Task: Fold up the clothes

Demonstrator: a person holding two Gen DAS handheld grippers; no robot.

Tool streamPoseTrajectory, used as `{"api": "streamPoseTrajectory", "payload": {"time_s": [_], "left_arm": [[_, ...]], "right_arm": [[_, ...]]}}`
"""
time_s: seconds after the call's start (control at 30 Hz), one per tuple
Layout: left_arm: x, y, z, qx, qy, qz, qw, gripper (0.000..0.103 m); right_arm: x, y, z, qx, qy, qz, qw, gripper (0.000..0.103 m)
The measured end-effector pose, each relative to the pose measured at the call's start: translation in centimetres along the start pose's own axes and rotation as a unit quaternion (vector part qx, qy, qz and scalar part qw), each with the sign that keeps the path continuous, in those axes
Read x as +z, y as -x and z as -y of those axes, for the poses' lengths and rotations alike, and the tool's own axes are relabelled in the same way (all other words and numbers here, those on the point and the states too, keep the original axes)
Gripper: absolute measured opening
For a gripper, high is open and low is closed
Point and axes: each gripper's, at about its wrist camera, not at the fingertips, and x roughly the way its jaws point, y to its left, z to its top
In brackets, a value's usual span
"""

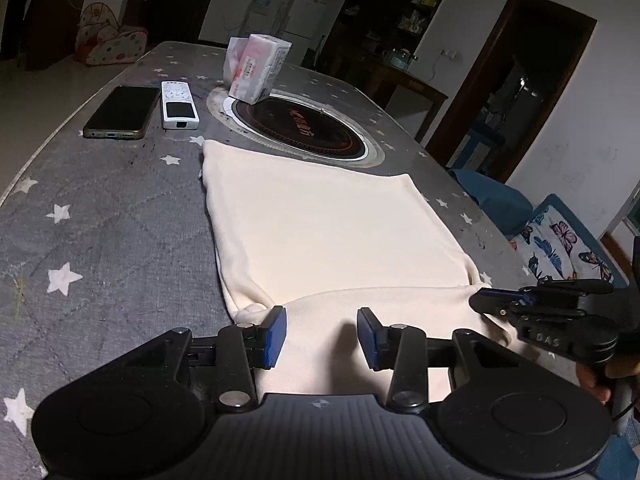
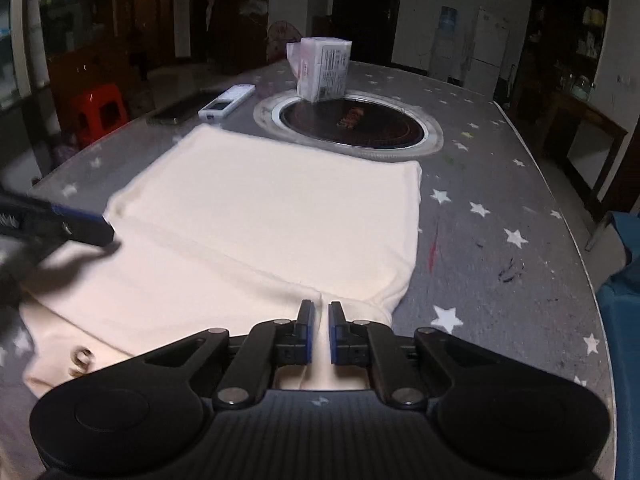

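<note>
Cream garment [image 1: 328, 228] lies flattened at the table's [image 1: 100, 216] near edge, left gripper [image 1: 322, 338] wide open and empty over its hem, right gripper [image 2: 321, 332] nearly closed, pinching a fabric ridge, likely to lift a fold.

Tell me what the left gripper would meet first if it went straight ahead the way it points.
Most likely the cream folded garment itself: the open left gripper sits low over its near edge, pointing along the cloth. Beyond that lies the round black inset cooktop. Height above the fabric is unclear.

Both the left gripper [image 1: 322, 338] and the right gripper [image 2: 321, 332] are matte black, with blue finger pads [image 1: 276, 336], silver pivot screws and ribbed bodies.
</note>
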Motion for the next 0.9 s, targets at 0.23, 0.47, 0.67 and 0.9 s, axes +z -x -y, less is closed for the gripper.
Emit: {"api": "streamPoseTrajectory", "payload": {"time_s": [0.23,0.47,0.67,0.9], "left_arm": [[0.4,1.4,1.2,-0.018,-0.017,0.014,0.9996,0.047],[-0.3,0.2,2.4,-0.016,-0.039,-0.006,0.9991,0.048],[-0.9,-0.1,2.2,-0.009,-0.044,-0.017,0.9988,0.049],[-1.7,0.9,4.0,-0.021,-0.087,-0.011,0.9959,0.051]], "right_arm": [[1.3,2.4,-0.1,0.022,0.017,0.034,0.999,0.012],[2.4,-0.4,-1.2,0.075,0.002,0.019,0.997,0.012],[2.2,-1.6,-1.3,0.078,0.002,0.004,0.997,0.012],[0.9,1.6,-2.6,0.090,0.056,0.001,0.994,0.015]]}}
